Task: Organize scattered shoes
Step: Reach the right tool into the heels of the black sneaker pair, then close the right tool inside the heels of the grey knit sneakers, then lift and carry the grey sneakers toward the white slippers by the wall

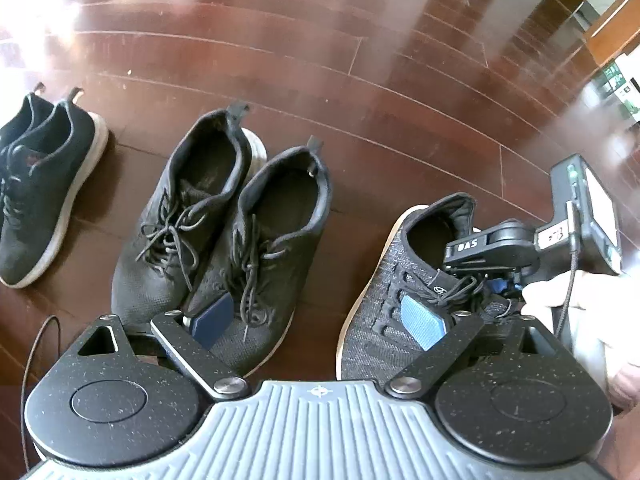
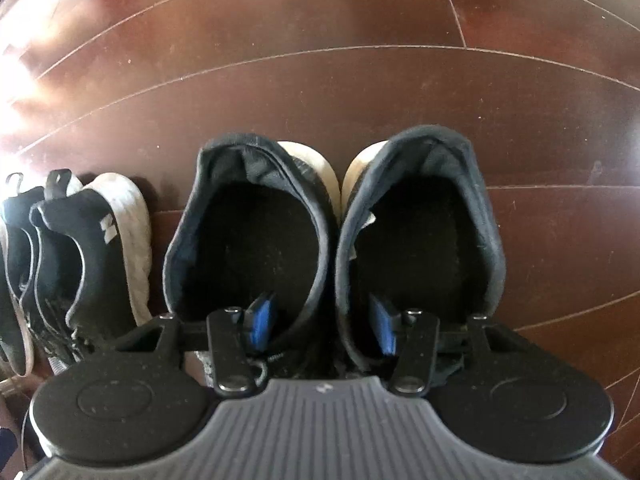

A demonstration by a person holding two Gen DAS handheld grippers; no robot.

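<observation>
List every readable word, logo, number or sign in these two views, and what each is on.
"DAS": white letters on the black right gripper body, left wrist view.
"N": white logo on the heel of the black white-soled sneaker, right wrist view.
Round white emblem, no letters: tongue of the grey knit shoe.
White label on the gripper mount: too blurred to read.

Your left gripper hangs low over the dark wooden floor, fingers spread wide and gripping nothing. Its left blue pad lies over the toe of the nearer shoe in the black lace-up pair at centre frame. Its right pad lies over the grey knit sneaker at lower right. Your right gripper reaches into that sneaker's opening from the right edge, with your white-gloved hand behind it. A black pair with white soles sits at the left edge.
</observation>
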